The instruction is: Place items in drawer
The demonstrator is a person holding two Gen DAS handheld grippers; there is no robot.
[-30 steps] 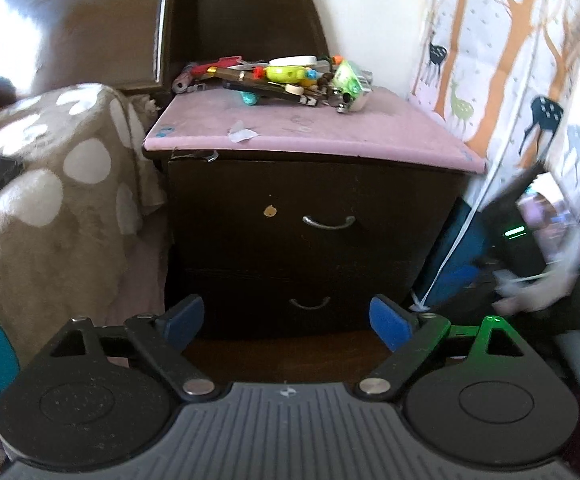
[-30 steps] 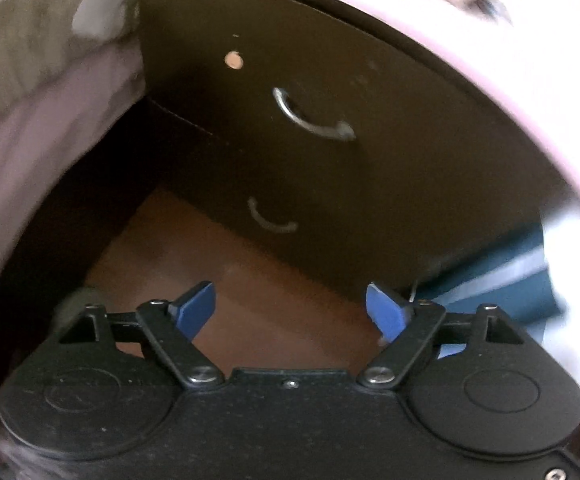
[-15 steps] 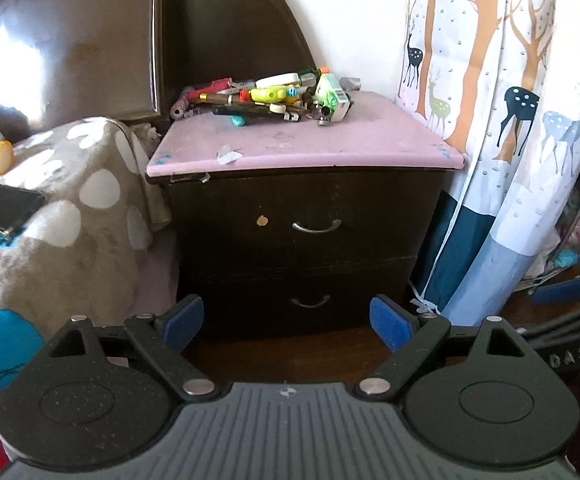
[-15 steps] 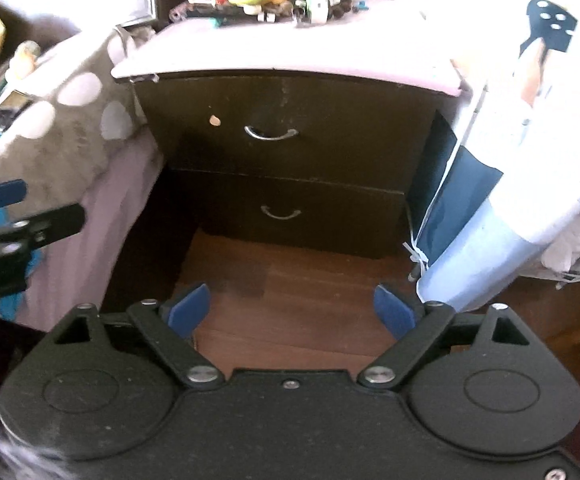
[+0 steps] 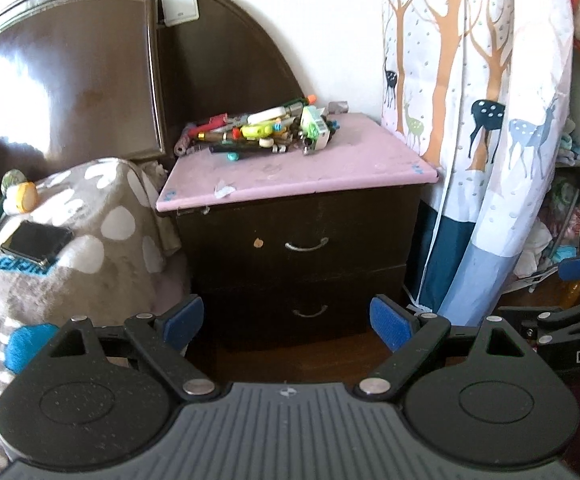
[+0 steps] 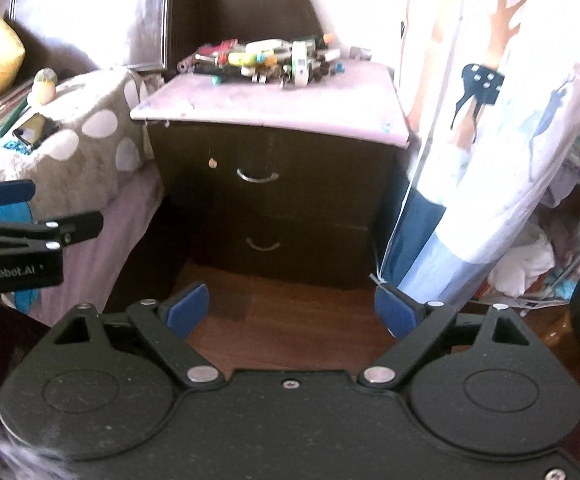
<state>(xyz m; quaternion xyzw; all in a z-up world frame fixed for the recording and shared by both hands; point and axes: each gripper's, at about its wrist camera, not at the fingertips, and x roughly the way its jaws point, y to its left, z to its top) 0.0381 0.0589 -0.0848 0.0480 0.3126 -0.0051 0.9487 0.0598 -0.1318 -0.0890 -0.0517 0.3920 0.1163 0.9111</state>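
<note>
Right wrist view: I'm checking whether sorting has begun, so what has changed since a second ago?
Both grippers drew back and up from the nightstand; the right gripper has just been opening, empty. Both drawers stay shut, and the pile of items is untouched on top.

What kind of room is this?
Most likely a bedroom: a dark headboard, a spotted blanket on the bed, and a two-drawer nightstand beside it.

A pile of small items (image 6: 266,60) lies along the back edge of the nightstand (image 6: 274,152)'s pink top. Both drawers are closed. The right gripper (image 6: 292,312) gapes empty over the floor.
</note>
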